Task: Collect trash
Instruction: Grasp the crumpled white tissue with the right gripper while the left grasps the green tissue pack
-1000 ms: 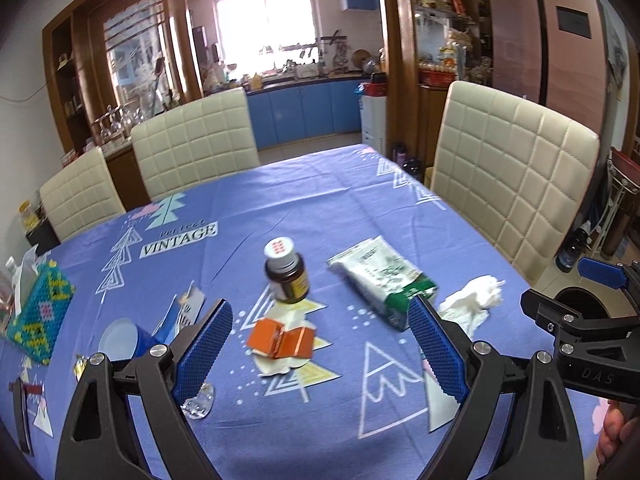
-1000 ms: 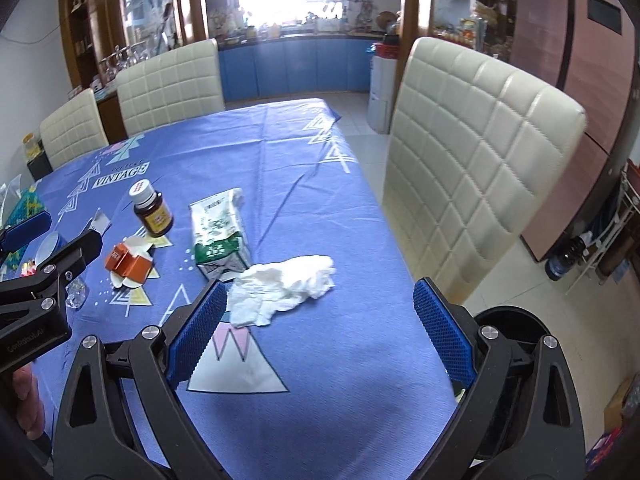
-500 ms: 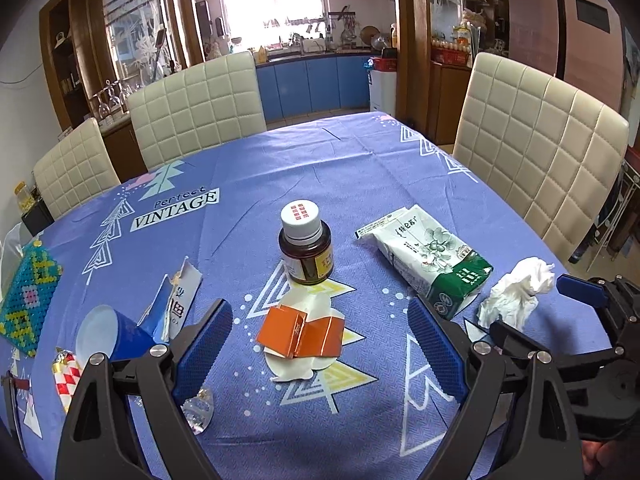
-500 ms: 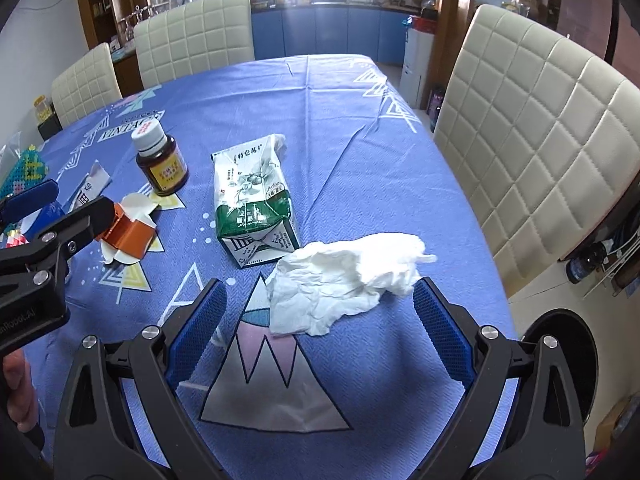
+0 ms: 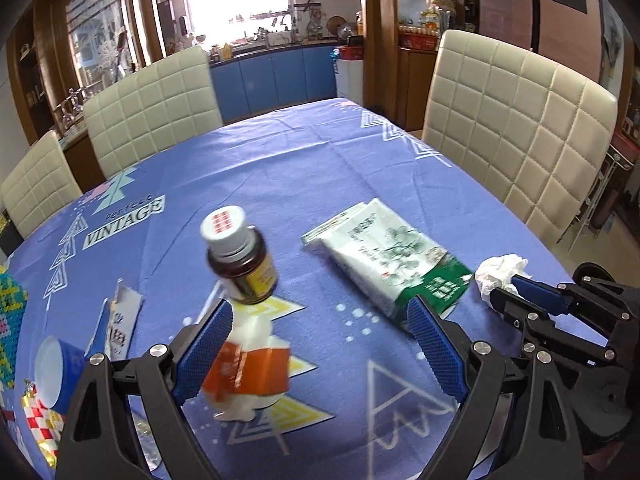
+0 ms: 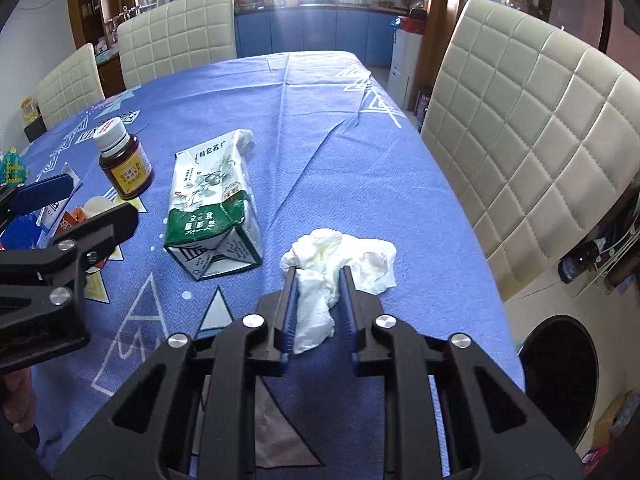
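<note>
On the surface [image 6: 320, 128] lie one tissue [image 6: 340, 264], one carton [image 6: 212, 204] and one bottle [image 6: 124, 160]. The right tongs [image 6: 319, 276] have just closed, gripping the tissue; the carton lies at ten o'clock. The left tongs [image 5: 320, 320] stand open.

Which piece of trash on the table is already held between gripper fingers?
The crumpled white tissue: the right gripper is shut on it. The milk carton and orange wrapper lie free.

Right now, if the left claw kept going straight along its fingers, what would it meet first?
Probably the orange carton scrap lying between the open left claw fingers, on the white paper; the brown bottle stands beyond it. Depth is uncertain.
</note>
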A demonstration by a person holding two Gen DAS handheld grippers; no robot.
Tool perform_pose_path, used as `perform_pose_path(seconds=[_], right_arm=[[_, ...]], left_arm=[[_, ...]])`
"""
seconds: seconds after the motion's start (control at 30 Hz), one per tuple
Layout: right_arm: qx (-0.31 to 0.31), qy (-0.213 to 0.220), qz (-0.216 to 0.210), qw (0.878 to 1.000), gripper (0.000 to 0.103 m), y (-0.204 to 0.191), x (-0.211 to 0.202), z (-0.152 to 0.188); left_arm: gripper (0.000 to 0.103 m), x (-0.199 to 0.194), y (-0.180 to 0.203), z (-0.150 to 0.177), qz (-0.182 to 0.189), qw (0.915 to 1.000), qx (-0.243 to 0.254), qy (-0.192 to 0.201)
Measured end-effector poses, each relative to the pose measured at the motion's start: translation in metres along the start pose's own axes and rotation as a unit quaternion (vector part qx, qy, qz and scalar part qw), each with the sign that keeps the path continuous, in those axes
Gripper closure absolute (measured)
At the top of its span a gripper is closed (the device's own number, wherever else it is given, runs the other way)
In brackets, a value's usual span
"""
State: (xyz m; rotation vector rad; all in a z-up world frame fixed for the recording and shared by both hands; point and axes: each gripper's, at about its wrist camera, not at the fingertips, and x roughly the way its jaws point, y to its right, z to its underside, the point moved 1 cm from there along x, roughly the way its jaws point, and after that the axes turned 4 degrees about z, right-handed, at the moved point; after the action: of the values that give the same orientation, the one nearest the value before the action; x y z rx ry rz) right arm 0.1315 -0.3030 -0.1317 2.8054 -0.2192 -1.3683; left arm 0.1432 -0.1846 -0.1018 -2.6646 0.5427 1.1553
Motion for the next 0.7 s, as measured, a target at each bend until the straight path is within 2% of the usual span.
perform_pose_path(seconds=[0.13,0.3,0.5,0.63,0.67,0.7], right_arm=[[-0.011,0.007,0.021,1.0,0.091,0.006,-0.004,0.002],[-0.005,0.01,0.03,0.999,0.092,0.023,-0.009,0.004],[0.003,0.013,0.033,0.999,0.092,0.036,-0.01,0.006],[0.009,0.013,0.029,0.999,0.092,0.039,-0.008,0.007],[0.01,0.013,0.027,0.999,0.092,0.039,-0.008,0.007],[0.012,0.013,0.026,1.0,0.092,0.04,-0.008,0.007]], left_arm=[[0.016,0.005,0.02,-0.006,0.023,0.9996,0.016,0.002],[0.016,0.011,0.041,-0.011,0.042,0.9987,0.029,0.0],[0.016,0.028,0.053,-0.017,0.034,0.9988,0.036,-0.006],[0.016,0.039,0.05,-0.018,0.034,0.999,0.022,-0.02],[0.017,0.04,0.05,-0.017,0.035,0.9989,0.021,-0.022],[0.023,0.041,0.05,-0.017,0.035,0.9989,0.021,-0.023]])
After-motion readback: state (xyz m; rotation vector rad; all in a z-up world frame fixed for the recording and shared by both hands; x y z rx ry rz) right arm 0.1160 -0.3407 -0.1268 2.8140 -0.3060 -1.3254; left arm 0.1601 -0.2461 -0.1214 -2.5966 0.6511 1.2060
